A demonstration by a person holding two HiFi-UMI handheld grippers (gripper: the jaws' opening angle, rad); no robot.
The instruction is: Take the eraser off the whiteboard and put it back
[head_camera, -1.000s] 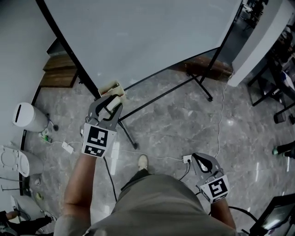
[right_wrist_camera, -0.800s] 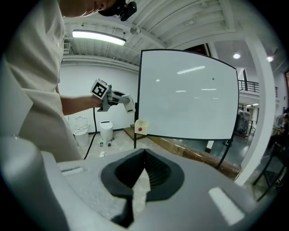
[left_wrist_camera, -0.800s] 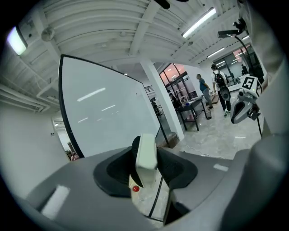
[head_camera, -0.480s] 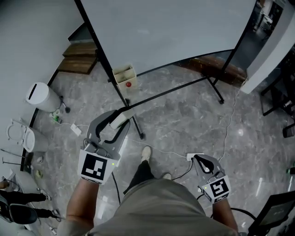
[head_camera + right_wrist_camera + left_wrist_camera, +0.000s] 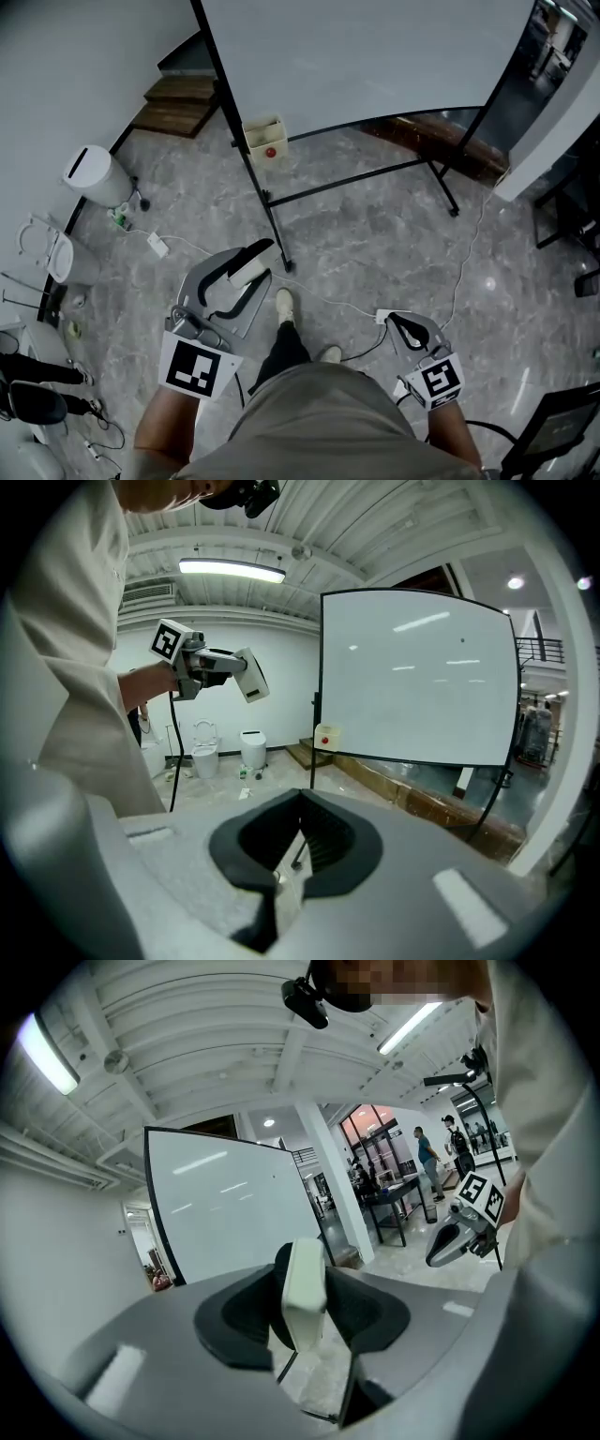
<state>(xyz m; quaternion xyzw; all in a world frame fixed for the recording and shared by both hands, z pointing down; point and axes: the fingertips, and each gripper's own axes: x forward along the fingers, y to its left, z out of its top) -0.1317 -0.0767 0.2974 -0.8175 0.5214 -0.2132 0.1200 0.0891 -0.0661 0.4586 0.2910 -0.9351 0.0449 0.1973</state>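
The left gripper pinches the eraser, a pale block, between its two dark pads, so its jaws stand partly spread around it. The eraser is off the whiteboard and well apart from it, held over the grey marble floor near the person's shoe. The right gripper has its jaws pressed together with nothing between them. The whiteboard stands far, on a black frame, and its face is plain. A small cream box with a red dot sits at its left leg. Each marker cube carries only black and white square patterns.
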